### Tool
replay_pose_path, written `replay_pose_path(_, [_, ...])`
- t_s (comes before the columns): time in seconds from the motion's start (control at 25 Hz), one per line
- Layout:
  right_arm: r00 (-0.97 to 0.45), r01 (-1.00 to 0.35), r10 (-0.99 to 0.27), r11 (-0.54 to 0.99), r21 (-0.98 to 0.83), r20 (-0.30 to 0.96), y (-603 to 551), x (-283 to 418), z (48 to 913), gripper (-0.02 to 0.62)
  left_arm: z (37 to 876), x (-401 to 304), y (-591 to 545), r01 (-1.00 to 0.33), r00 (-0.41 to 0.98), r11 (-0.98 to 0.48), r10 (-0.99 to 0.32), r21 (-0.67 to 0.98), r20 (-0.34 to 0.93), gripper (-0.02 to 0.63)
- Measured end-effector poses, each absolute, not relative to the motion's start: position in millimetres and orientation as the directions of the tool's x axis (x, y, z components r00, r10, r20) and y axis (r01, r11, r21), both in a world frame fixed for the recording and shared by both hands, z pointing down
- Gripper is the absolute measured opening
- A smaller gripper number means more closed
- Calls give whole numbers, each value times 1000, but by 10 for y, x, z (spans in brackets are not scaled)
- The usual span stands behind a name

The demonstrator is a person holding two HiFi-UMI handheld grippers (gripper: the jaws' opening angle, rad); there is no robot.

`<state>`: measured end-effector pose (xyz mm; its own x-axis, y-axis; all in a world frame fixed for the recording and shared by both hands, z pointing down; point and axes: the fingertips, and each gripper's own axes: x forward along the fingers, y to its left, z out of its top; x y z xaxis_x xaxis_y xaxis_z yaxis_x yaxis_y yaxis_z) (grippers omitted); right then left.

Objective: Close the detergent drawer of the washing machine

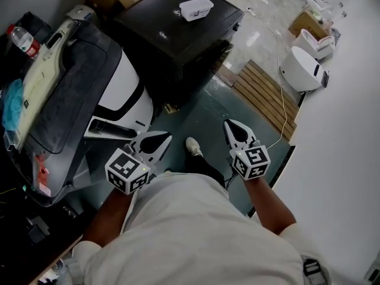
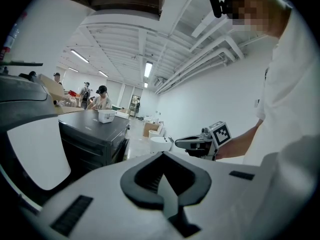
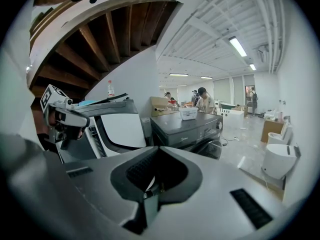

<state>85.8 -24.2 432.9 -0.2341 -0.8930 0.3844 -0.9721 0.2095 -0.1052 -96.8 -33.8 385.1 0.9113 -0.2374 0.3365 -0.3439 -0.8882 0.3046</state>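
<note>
Over on the left, the white washing machine point(image 1: 127, 91) has what looks like its detergent drawer point(image 1: 113, 127) poking out, probably light, stiff plastic best pushed flat on its front, with the left gripper point(image 1: 164, 139) just beside it pinched closed on nothing, a shoe point(image 1: 193, 147) next, and the right gripper point(image 1: 231, 127) likewise closed and empty, so nothing seems to block the way.

A tub point(image 1: 196, 8) sits on the washing machine point(image 1: 172, 40), ahead of the right gripper point(image 1: 231, 125). Another machine point(image 1: 89, 88), perhaps with a drawer out, stands left of the left gripper point(image 1: 164, 139).
</note>
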Motion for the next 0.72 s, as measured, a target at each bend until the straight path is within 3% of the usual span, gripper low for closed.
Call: replay_pose_path(0.72, [-279, -960, -895, 251, -125, 349, 298, 382, 4156, 5, 3843, -1301, 106, -359, 909, -885, -259, 296, 328, -3])
